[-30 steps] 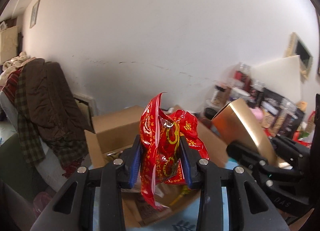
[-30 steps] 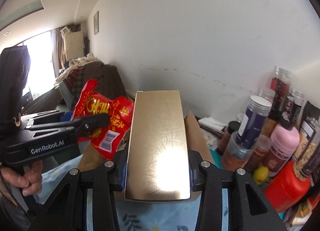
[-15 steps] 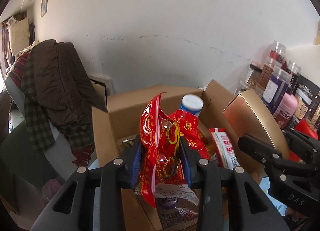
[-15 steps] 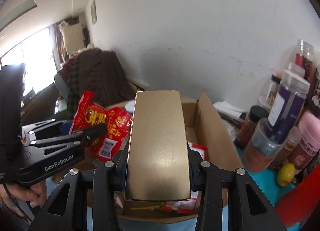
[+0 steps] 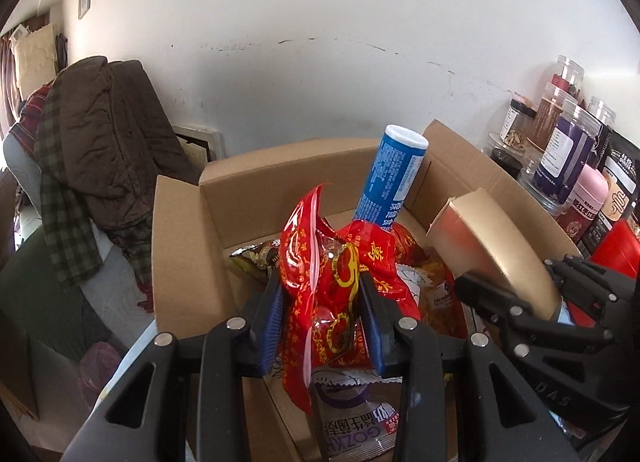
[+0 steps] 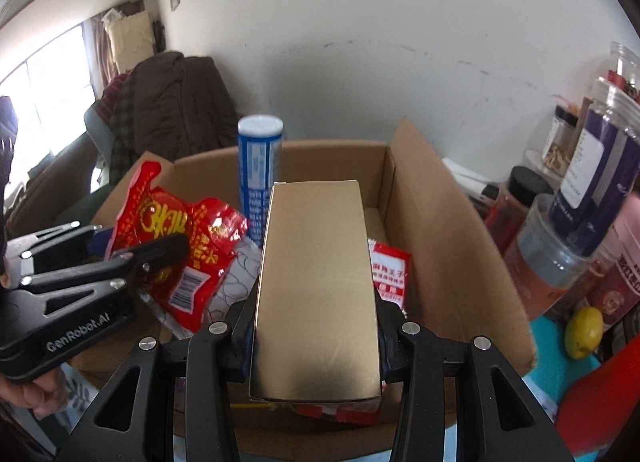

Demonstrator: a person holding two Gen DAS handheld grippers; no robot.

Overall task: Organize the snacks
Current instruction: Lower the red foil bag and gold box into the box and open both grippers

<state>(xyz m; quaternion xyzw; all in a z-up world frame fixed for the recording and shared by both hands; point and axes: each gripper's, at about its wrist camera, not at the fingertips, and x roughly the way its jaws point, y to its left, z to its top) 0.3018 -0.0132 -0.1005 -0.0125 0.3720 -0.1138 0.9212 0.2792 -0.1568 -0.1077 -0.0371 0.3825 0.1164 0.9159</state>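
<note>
The left gripper (image 5: 322, 326) pinches a crinkled red foil snack bag (image 5: 336, 282) over the open brown cardboard box (image 6: 448, 230) — poised to drop. The right gripper (image 6: 316, 346) clamps a long gold cardboard carton (image 6: 316, 286) lengthwise, beside the box's right wall.

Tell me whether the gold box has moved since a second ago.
Yes. The gold box, held in the right gripper, has come down over the cardboard box.

The left gripper (image 5: 324, 318) points forward and downward, its blue-padded jaws clamped on a red snack bag (image 5: 340, 274). The right gripper (image 6: 316, 326), just to its right, tilts down likewise, jaws pressed against the sides of a gold box (image 6: 316, 282). A hand (image 6: 40, 394) grips the left gripper's handle.
</note>
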